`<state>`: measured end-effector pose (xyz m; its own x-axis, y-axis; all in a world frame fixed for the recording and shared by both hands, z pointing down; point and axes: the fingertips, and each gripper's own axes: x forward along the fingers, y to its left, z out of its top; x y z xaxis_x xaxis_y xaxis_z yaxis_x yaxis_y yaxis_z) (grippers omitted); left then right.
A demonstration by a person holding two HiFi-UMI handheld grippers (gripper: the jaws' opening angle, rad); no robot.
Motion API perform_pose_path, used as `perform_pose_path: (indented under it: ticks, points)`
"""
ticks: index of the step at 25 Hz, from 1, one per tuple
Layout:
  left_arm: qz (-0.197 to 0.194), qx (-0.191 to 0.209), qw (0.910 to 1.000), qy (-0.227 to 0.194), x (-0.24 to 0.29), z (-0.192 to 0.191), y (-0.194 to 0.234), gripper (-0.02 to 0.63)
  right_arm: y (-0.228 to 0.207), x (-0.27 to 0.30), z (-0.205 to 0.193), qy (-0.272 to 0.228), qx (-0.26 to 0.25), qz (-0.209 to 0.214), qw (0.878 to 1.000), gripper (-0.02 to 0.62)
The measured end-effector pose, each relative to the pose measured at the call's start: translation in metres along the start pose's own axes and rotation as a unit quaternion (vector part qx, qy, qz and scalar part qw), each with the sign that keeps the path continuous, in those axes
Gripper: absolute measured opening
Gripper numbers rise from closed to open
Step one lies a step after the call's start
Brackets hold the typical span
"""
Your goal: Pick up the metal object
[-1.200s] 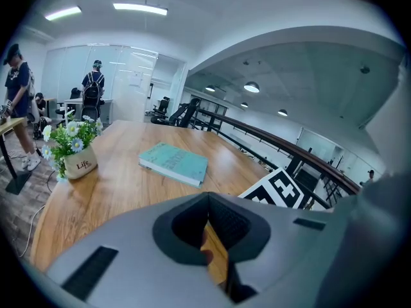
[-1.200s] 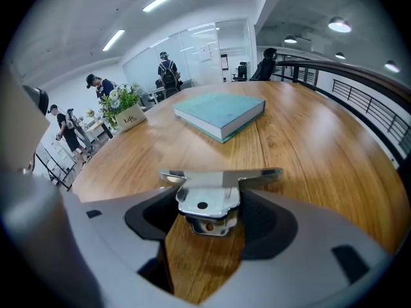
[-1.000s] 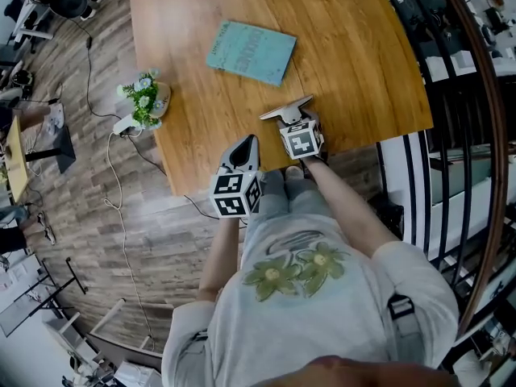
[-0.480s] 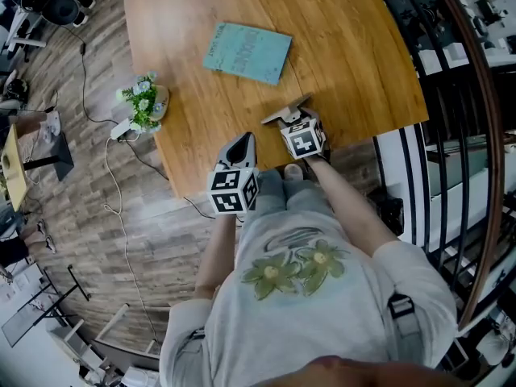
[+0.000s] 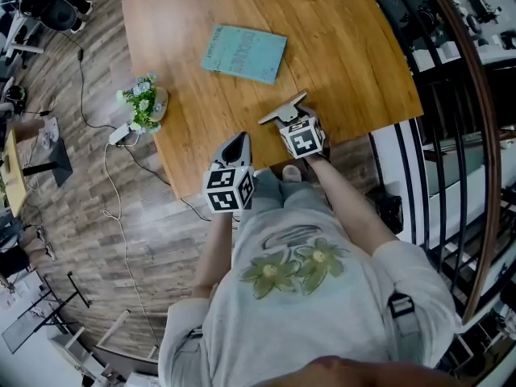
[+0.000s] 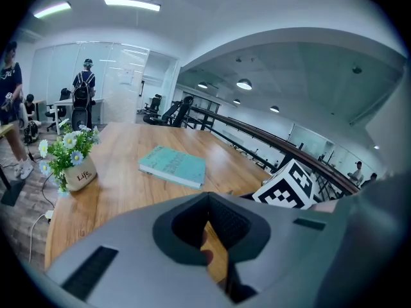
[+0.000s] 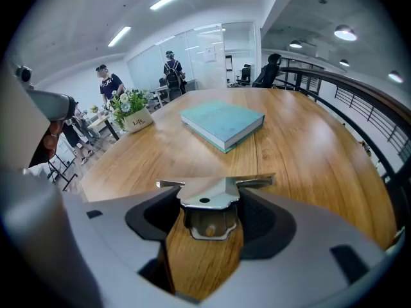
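At the near edge of the worktop [image 5: 347, 47], the right tongs [image 7: 212, 213] are closed on the metal bracket [image 7: 207, 196], whose flat wings stick out past both jaws. Over the last 1 second almost nothing has shifted. The bracket keeps its spot at 5 o'clock from the book [image 5: 243, 53], so the grip looks made, but I cannot tell whether it has left the wood. The left tongs [image 6: 207, 204] are closed and empty, at 8 o'clock from the right.
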<state>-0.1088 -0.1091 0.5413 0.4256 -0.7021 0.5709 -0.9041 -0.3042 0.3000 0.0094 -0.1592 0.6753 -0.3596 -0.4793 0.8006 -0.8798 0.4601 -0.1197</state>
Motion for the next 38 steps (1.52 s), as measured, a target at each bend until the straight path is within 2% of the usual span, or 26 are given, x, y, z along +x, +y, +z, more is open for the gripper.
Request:
perform_pose_path:
  ticks: [18,38]
  points:
    - [0.005,-0.004,0.9997,-0.026,-0.014,0.007,0.002,0.015,0.007,-0.045,0.020,-0.026,-0.017,0.014,0.999,0.285]
    - [0.009,-0.002,0.9991,-0.042,-0.016,0.028,0.007,0.015,0.017,-0.105,0.068,-0.098,-0.024,0.033,0.994,0.285]
